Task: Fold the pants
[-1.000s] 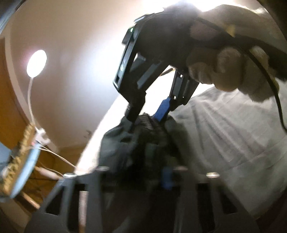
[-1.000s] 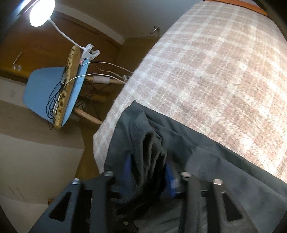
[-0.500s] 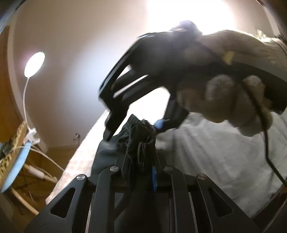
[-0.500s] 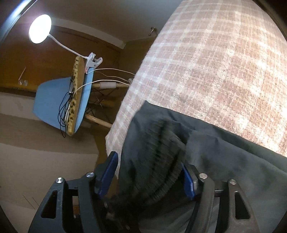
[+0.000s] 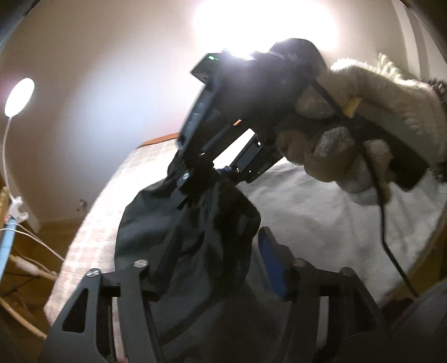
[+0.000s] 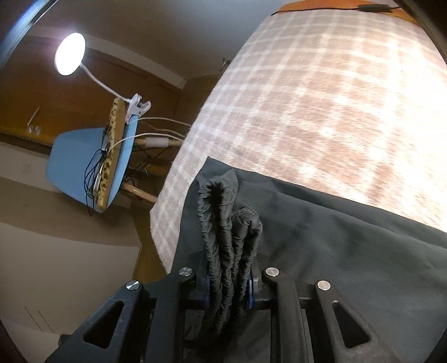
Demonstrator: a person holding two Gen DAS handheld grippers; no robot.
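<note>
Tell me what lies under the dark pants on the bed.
Under the dark pants lies a plaid blanket, showing beyond their far edge. In the left wrist view a white sheet spreads beside them. Whether blanket or sheet continues beneath the cloth is covered.

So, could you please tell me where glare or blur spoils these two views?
Left wrist view: a blown-out ceiling glare backlights the right tool, leaving it dark and slightly smeared. Right wrist view: the lamp flares mildly, the plaid blanket is motion-blurred, and the bunched pants stay sharp.

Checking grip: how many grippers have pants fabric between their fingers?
2: right gripper, jaws closing on the bunched pants; left gripper, jaws opening, fabric between them.
</note>
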